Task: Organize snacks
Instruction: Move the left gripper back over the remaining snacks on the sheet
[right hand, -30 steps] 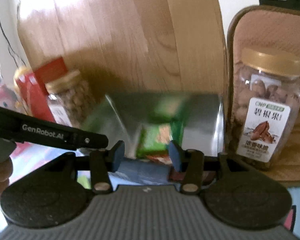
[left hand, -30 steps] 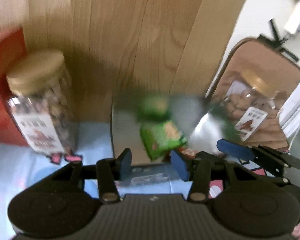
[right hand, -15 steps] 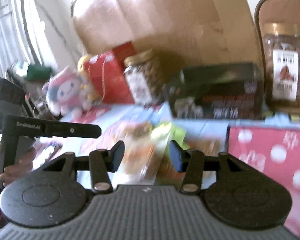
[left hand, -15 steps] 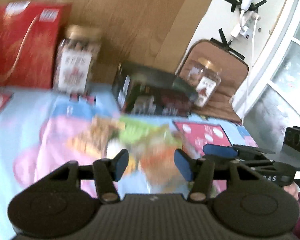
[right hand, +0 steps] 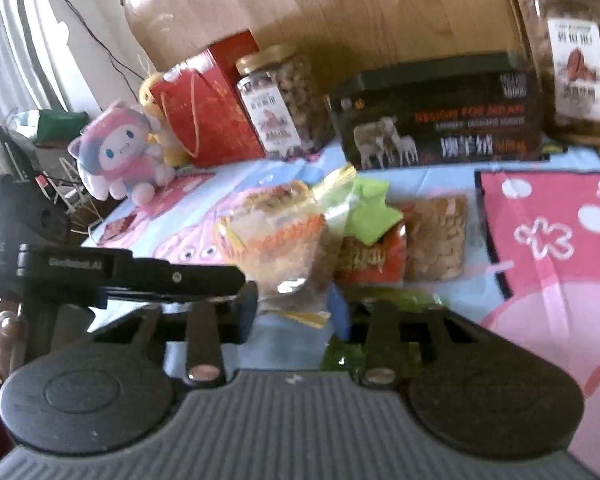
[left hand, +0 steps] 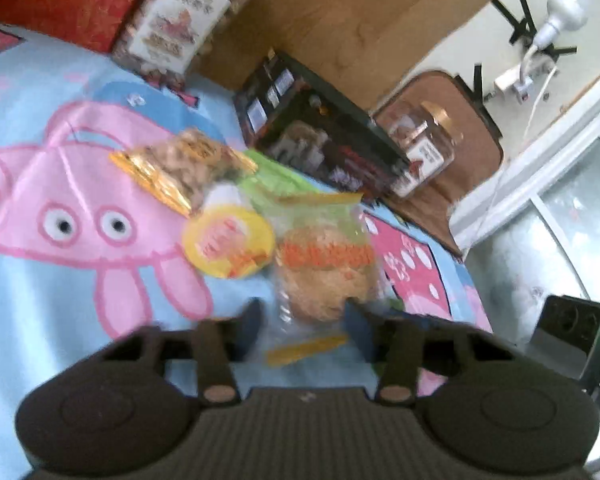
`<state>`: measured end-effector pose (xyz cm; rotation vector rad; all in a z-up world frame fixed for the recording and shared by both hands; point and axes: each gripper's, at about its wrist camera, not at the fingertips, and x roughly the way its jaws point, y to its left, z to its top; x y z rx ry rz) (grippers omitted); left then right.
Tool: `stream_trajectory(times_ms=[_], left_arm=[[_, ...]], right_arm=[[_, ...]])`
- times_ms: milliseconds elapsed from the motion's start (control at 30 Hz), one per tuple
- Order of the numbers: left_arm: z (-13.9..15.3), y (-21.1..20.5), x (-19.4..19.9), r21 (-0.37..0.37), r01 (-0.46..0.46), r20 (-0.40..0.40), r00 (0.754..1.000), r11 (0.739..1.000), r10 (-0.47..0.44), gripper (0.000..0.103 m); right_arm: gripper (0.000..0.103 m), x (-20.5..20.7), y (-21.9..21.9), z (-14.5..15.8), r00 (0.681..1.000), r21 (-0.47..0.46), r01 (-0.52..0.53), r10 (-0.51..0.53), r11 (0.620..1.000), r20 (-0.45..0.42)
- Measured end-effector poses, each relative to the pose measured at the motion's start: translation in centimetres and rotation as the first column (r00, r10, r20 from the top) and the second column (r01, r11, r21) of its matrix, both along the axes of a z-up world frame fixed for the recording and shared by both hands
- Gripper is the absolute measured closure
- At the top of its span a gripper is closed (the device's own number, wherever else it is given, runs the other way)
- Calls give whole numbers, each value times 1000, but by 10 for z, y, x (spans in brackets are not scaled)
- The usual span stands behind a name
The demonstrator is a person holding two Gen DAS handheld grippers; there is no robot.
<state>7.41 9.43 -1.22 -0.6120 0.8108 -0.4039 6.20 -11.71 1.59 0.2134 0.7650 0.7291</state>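
Observation:
A heap of snack packets lies on the cartoon tablecloth. A clear packet with orange print [left hand: 324, 264] lies nearest; my left gripper [left hand: 302, 330] is open with its near end between the fingers. A yellow round packet [left hand: 228, 242], a gold nut packet [left hand: 180, 168] and a green packet [left hand: 276, 184] lie beyond. My right gripper [right hand: 292, 310] is open just before the same clear packet [right hand: 278, 240]. A green packet [right hand: 366, 210], an orange one [right hand: 370, 260] and a cracker packet [right hand: 436, 238] lie to the right. A dark open box stands behind [left hand: 324, 136] [right hand: 440, 120].
Nut jars stand left [left hand: 180, 24] [right hand: 284, 100] and right [left hand: 424, 152] [right hand: 572, 52] of the box. A red gift bag [right hand: 208, 108] and plush toys [right hand: 116, 152] sit at the left. A wooden panel [right hand: 360, 8] backs the table. The left gripper's handle [right hand: 112, 272] crosses the right wrist view.
Both grippers pulled back from the box, then lowered toward the snack heap. The clear orange-print packet now sits between the open fingers of each.

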Motion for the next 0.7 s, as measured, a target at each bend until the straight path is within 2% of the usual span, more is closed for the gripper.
stream_trajectory(times_ms=[33,133,300,433,500,700], left_arm=[[1,0,-1,-2,-7,2,1000,1000,7,70],[14,-4,-8,12,13,24,1000,1000,-13,70],[57,-13,3,51,39,136,990,998,-45,70],[89,-22,48,94,32,202,978,995,-51,69],[98,-26,79,105,16,204,978,994,-37,70],[100,-37,152,149,-56,180,983,987,29,71]], right_arm=[[71,-2,0,0,1000,8,1,-1,1000,-7],[73,-15,1,9,999,-7,2,-1,1000,51],[73,-19,-7,39,987,34,35,-39,999,156],[73,9,-7,63,964,42,89,-97,995,247],[73,34,-8,68,958,58,126,-137,990,254],[73,103,-1,62,939,66,223,-233,973,253]])
